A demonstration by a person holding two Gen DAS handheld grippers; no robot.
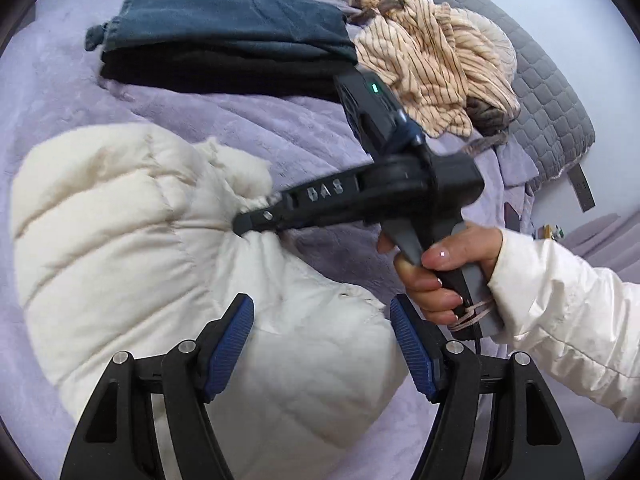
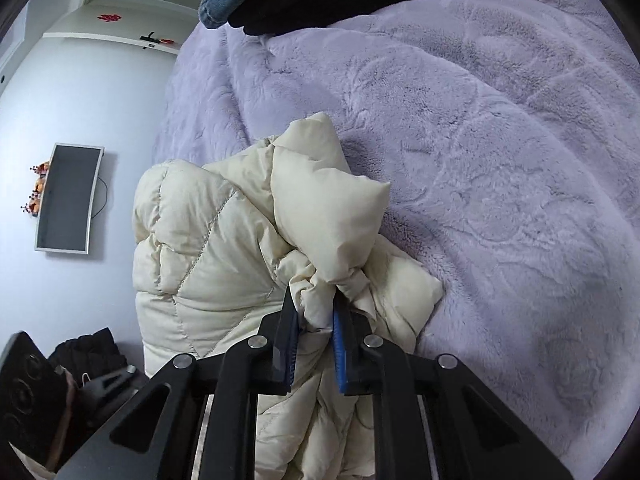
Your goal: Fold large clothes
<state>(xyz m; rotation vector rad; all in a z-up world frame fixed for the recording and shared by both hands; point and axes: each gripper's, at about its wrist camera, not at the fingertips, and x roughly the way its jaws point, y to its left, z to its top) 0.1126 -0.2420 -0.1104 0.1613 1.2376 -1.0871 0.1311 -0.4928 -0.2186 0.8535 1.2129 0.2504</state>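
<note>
Here the cream jacket [image 2: 208,248] lay mid-frame on the bed [image 2: 500,160]. Right tool [image 2: 316,312] pinched a bunched fold; left tool [image 1: 322,336] was spread, empty, above it. Likely light, puffy, slippery, springy; best gripped at seams or hem.

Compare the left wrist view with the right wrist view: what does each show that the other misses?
Left wrist only: the striped beige garment, grey quilted mattress, the person's hand on the right gripper, and the open left gripper.

Right wrist only: the wall-mounted screen and shelves.

Both: the cream puffer jacket, pinched by the right gripper, the lilac blanket and folded dark clothes.
</note>
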